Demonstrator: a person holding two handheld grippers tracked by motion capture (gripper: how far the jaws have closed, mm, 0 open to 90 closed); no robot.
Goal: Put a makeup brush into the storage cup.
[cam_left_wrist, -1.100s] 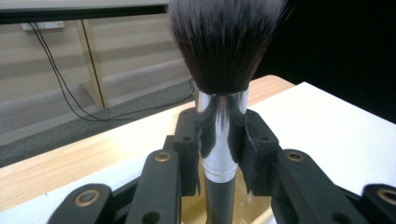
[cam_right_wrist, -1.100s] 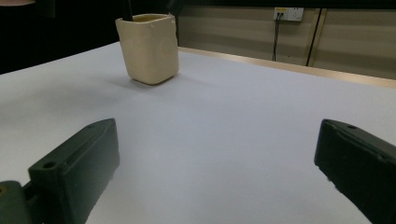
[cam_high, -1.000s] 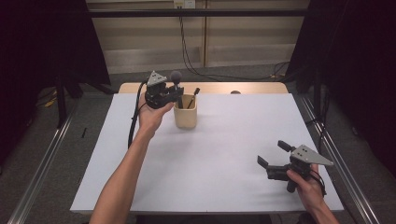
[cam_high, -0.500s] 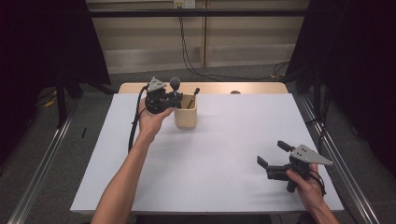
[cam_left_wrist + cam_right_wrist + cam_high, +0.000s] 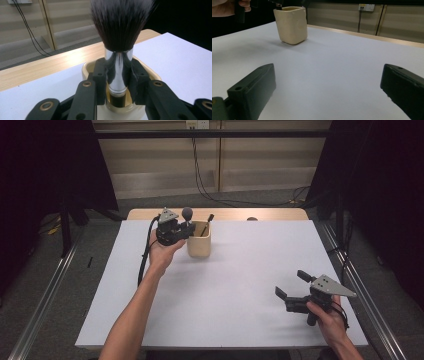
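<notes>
A makeup brush (image 5: pixel 119 37) is clamped between the jaws of the left gripper (image 5: pixel 117 75). Its head is a dense, rounded tuft of dark bristles that pale to grey at the tips, and it is seated in a polished silver ferrule; below the ferrule a short black length of handle is seen, and the jaws are closed on the ferrule from both sides. The brush is held upright, its bristles rising above the jaws and its lower end reaching down inside the mouth of a cream cup (image 5: pixel 147 72), which stands directly beyond and beneath the left gripper. In the high view the same brush (image 5: pixel 187 213) is seen as a small round grey head just beside the left gripper (image 5: pixel 186 230), at the near-left rim of the cup (image 5: pixel 199 246).

One cup is counted. Two brushes are counted: the one that is gripped, and a second, dark-handled brush (image 5: pixel 205 225) leaned inside the cup on the side away from the left gripper.

The right gripper (image 5: pixel 291 285) is held low over the white table (image 5: pixel 240 285), well apart from the cup, with its jaws spread wide and nothing between them.
</notes>
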